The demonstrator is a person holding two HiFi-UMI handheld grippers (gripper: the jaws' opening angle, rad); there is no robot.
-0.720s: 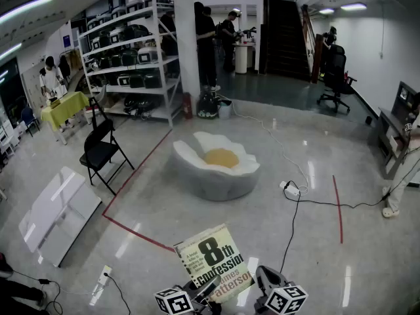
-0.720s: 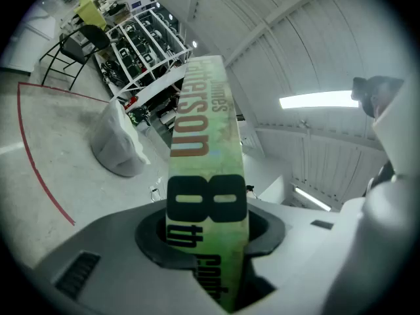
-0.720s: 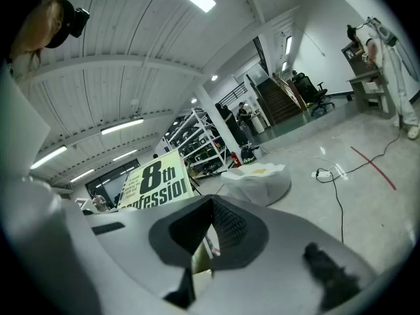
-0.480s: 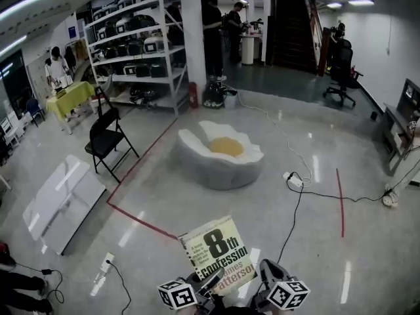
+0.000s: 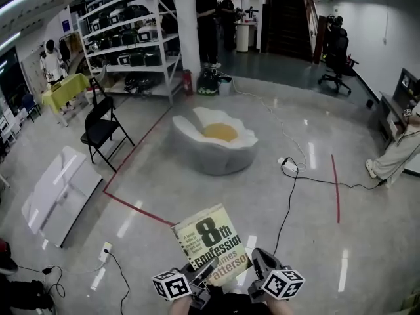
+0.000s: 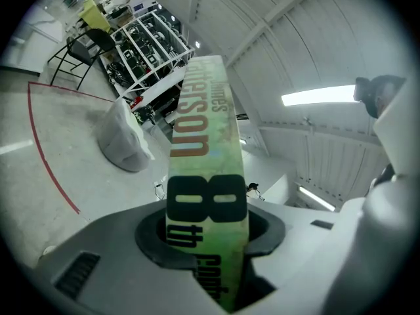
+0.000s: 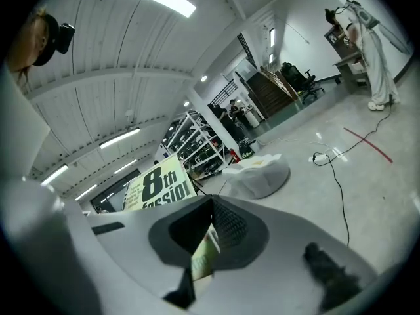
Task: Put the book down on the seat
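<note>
green paperback book (image 5: pixel 213 245): carry to egg-shaped seat (image 5: pixel 213 140)

state: both tongs are clenched on the book. the left tongs (image 6: pixel 209 238) clamp its spine. the right tongs (image 7: pixel 209 241) pinch a lower corner of its pages. the book is held tilted, cover toward the head camera, low in front of the person and well apart from the seat, which stands on the glossy floor ahead.

judged step: transport; set-down not yet begun.

procedure:
1. hold both clamps until the book is above the yellow centre cushion.
2. lower it flat, cover up.
3. release only once the cushion bears it.

caution: a power cable (image 5: pixel 289 195) lies on the floor right of the seat; approach clear of it.
</note>
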